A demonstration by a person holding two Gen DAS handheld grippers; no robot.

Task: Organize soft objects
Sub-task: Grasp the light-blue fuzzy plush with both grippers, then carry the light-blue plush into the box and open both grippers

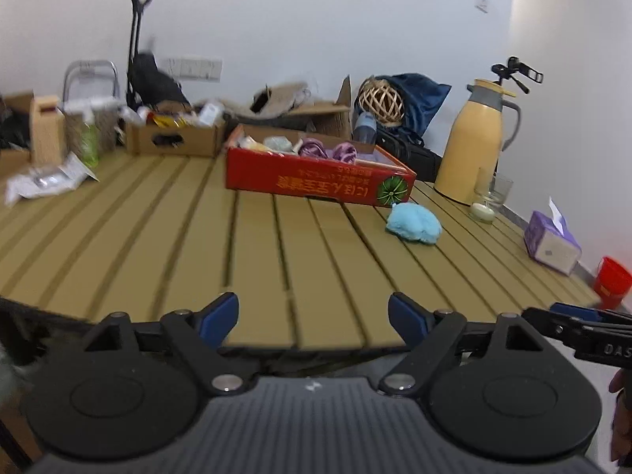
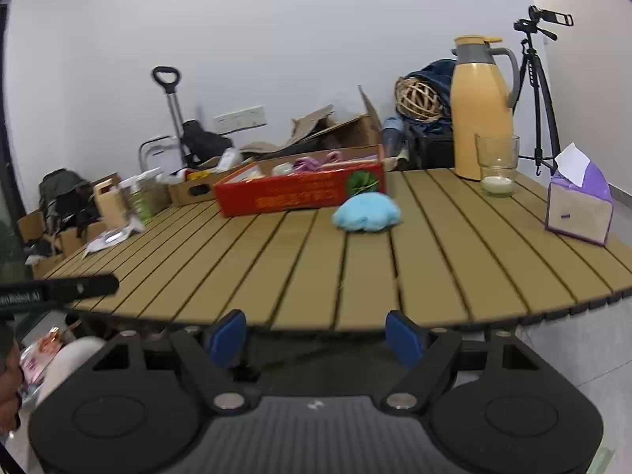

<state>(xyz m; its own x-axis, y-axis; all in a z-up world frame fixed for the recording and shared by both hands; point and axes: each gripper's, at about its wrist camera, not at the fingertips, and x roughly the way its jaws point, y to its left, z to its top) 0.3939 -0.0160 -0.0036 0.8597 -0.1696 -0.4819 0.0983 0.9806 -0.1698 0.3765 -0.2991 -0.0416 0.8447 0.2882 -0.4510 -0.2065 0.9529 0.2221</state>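
both grippers hang at the near edge of a slatted table (image 1: pixel 158 237) of tan planks with dark grooves between them. the left gripper (image 1: pixel 313 318) has its blue-padded fingers spread wide with nothing between them, and the right gripper (image 2: pixel 316 335) is the same: jaws apart, empty, just short of the rounded table edge.

the loose soft thing is a fluffy light-blue plush (image 2: pixel 367 212), a lumpy rounded mound with a fuzzy nap, lying on the planks just in front of the right end of a red cardboard tray (image 2: pixel 300 193); whether it touches the tray cannot be told. the tray is shallow and rectangular, printed with yellow characters and a green round melon picture, and it holds purple ruffled soft pieces (image 1: pixel 312 147) and pale items that are too blurred to name.

to the right stands a tall yellow thermos jug (image 2: pixel 480 106) with a grey lid and handle, smooth and glossy. just before it is a clear glass tumbler (image 2: pixel 497 166) with a white layer at the bottom. a purple soft-pack tissue box (image 2: pixel 578 205) sits nearer the right edge, a white sheet poking up.
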